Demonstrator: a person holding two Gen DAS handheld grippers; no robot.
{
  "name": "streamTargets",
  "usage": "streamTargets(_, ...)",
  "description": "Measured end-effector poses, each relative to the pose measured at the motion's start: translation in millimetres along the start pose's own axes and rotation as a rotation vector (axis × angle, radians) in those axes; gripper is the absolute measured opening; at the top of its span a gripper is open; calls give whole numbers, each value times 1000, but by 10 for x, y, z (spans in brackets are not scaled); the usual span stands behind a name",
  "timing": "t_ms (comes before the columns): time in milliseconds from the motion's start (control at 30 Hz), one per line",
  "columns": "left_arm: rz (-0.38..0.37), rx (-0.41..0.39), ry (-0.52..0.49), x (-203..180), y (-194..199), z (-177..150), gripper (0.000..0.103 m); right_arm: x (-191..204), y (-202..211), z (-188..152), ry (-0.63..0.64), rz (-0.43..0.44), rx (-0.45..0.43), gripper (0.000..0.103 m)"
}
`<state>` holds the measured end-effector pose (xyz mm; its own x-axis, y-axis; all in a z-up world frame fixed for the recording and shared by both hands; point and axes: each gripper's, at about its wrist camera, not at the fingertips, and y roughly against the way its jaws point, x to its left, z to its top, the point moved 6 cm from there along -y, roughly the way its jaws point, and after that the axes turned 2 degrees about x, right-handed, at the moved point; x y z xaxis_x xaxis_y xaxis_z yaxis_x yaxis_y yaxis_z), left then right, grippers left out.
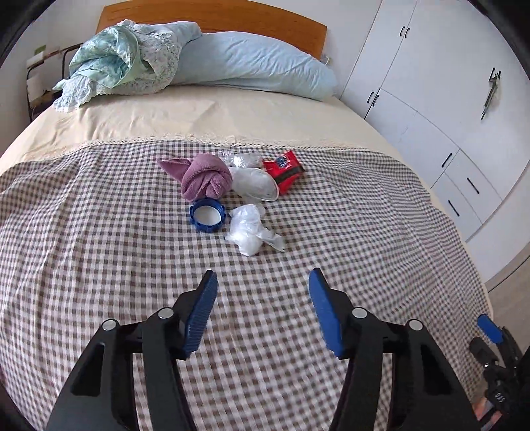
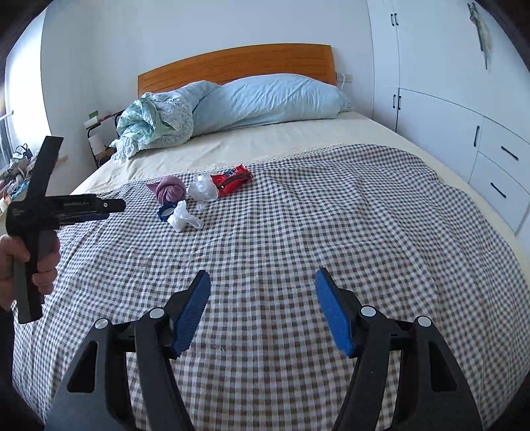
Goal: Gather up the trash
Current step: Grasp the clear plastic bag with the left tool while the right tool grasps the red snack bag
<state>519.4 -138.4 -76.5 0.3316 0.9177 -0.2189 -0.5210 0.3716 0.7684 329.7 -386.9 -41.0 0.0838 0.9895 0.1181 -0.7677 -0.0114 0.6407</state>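
Note:
A small heap of trash lies in the middle of the checked bedspread [image 1: 99, 232]: a crumpled white plastic bag [image 1: 251, 232], a blue lid [image 1: 208, 215], a red snack wrapper [image 1: 283, 169], a white crushed cup-like piece [image 1: 255, 184] and some clear plastic [image 1: 240, 159]. A rolled purple towel [image 1: 207, 177] sits against them. My left gripper [image 1: 263, 275] hovers short of the heap, open, nothing between its blue pads. My right gripper [image 2: 262, 275] is open over bare bedspread, well to the right of the heap [image 2: 185, 199]. In the right wrist view a hand [image 2: 20, 262] holds the left gripper [image 2: 112, 210].
A blue pillow [image 1: 251, 63] and a bundled green floral blanket [image 1: 126, 63] lie at the wooden headboard [image 1: 215, 16]. White wardrobe doors and drawers [image 1: 447, 116] run along the bed's right side. A bedside stand [image 2: 96, 139] and cluttered items [image 2: 16, 169] are on the left.

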Motion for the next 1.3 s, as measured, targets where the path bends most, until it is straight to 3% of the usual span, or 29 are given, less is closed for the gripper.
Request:
streamTargets(133, 27, 17, -55, -45, -543, 131, 41, -65, -267, 162, 17, 25, 7, 63)
streamTargets(333, 83, 53, 52, 16, -1276, 263, 41, -118, -621, 392, 43, 61, 29, 63)
streamTargets(367, 112, 26, 31, 1, -1290, 271, 39, -121, -698, 432, 47, 68, 36, 63)
streamTargets(400, 134, 7, 1, -10, -1297, 278, 29, -115, -767, 469, 50, 73, 42, 63)
streamTargets(433, 141, 2, -21, -13, -1295, 274, 1, -101, -854, 523, 58, 75, 42, 63)
streamTargets(600, 44, -63, -35, 33, -865, 292, 0, 81, -1439, 820, 70, 124, 84, 63)
streamTargets(800, 3, -157, -40, 286, -129, 308, 0, 266, -2369, 1233, -140, 282, 177, 63)
streamTargets(867, 16, -187, -48, 421, 58, 315, 0, 333, -2683, 1342, -209, 257, 216, 63)
streamTargets(967, 22, -202, -20, 676, 237, 301, 0, 466, -3127, 1423, -228, 186, 291, 48)
streamTargets(1000, 20, -203, -8, 754, 268, 286, 0, 446, -3250, 1431, -265, 160, 314, 47)
streamTargets(1067, 16, -207, 16, 879, 297, 252, 0, 332, -3494, 1411, -421, 172, 356, 47)
streamTargets(1133, 20, -199, 33, 956, 255, 201, 0, 216, -3572, 1398, -554, 174, 322, 45)
streamTargets(1167, 24, -192, 37, 990, 228, 179, 0, 211, -3598, 1412, -546, 142, 313, 32)
streamTargets(1267, 35, -168, 53, 1066, 147, 124, 0, 392, -3640, 1470, -452, 116, 320, 6)
streamTargets(1300, 39, -165, 62, 1093, 134, 120, 0, 470, -3614, 1482, -404, 114, 305, 4)
